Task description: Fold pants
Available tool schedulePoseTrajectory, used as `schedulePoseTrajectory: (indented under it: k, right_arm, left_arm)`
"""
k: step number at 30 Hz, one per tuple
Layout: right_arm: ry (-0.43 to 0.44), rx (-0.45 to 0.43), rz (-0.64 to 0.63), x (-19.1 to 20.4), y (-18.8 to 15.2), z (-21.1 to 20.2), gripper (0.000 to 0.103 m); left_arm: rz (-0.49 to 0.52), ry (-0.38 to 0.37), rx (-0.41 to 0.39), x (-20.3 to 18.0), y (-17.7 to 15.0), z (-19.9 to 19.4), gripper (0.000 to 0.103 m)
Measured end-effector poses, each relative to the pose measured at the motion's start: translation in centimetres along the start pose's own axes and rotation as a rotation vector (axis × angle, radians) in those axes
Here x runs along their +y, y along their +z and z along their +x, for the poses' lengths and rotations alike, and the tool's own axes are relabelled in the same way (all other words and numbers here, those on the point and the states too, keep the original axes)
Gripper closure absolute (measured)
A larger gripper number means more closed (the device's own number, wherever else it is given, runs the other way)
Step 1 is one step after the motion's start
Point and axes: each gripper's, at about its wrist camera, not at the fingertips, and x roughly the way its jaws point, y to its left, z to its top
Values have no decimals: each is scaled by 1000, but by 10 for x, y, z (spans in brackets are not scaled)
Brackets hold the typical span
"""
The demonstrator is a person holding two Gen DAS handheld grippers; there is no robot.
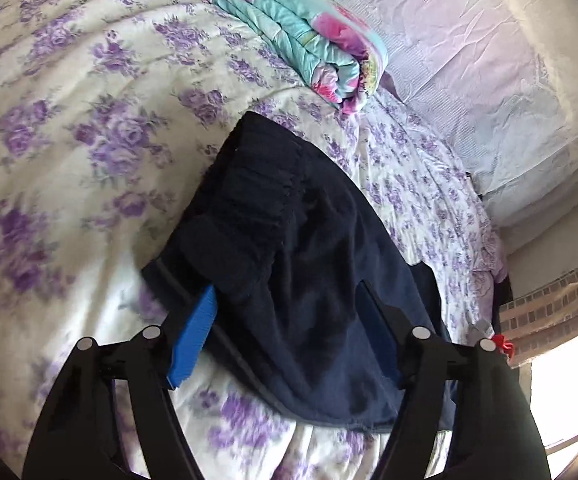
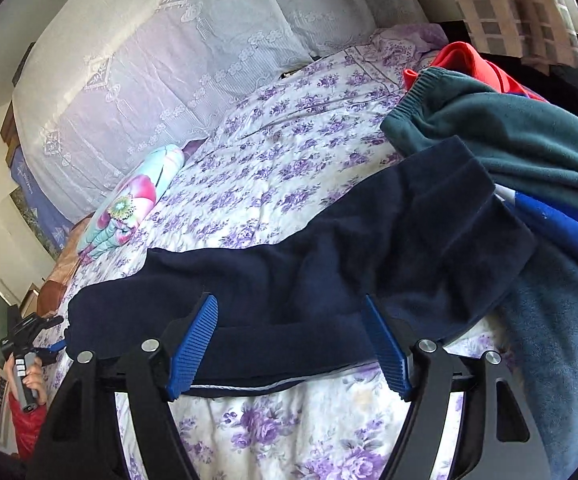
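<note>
Dark navy pants (image 1: 309, 240) lie folded lengthwise on the floral bed sheet (image 1: 69, 120); the elastic waistband points away from me in the left wrist view. My left gripper (image 1: 289, 292) straddles this end of the pants. Its blue pads (image 1: 193, 340) stand apart, with the cloth bunched between them and draped over the right finger. In the right wrist view the pants (image 2: 329, 248) stretch across the bed. My right gripper (image 2: 289, 300) is open at their near edge, its pads on either side of the cloth without pressing it. The left gripper (image 2: 29, 340) shows at the pants' left end, held by a hand.
A folded turquoise and pink quilt (image 1: 301, 32) (image 2: 129, 208) lies near the white lace-covered pillows (image 2: 149, 80). To the right, a pile of clothes overlaps the pants: a teal garment (image 2: 509, 136), red cloth (image 2: 469, 60), blue cloth (image 2: 561, 232), grey-blue fleece (image 2: 561, 340).
</note>
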Motion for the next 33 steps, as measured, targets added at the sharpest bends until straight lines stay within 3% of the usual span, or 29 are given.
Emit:
schedulePoseTrajectory:
  k: [3, 5, 7, 13, 16, 19, 22, 25, 29, 32, 33]
  right_arm:
    - [0, 10, 15, -6, 2, -3, 28]
    - [5, 28, 33, -12, 0, -5, 28]
    - [8, 42, 52, -17, -3, -8, 28]
    - [35, 88, 140, -40, -17, -12, 28]
    - [134, 108, 239, -53, -26, -8, 29]
    - [235, 133, 339, -63, -30, 3, 34]
    - [232, 141, 370, -68, -29, 13, 46]
    - [249, 146, 410, -75, -26, 20, 49]
    - [235, 167, 463, -87, -25, 29, 69]
    - [200, 153, 432, -86, -20, 32, 97]
    - [191, 146, 417, -83, -17, 32, 97]
  left_arm:
    - [12, 21, -14, -7, 5, 7, 41]
    - [14, 20, -41, -7, 7, 6, 91]
    - [15, -42, -73, -5, 8, -4, 91]
    - [57, -87, -148, -21, 5, -33, 92]
    - [66, -112, -170, -31, 10, -43, 93]
    - [43, -136, -178, -33, 15, -49, 93]
    - [42, -134, -192, -34, 17, -53, 93]
    - [39, -144, -202, -34, 23, -58, 94]
    - [54, -147, -219, -39, 30, -62, 94]
    - [75, -126, -224, -45, 34, -58, 94]
    - [81, -121, -223, -47, 36, -56, 94]
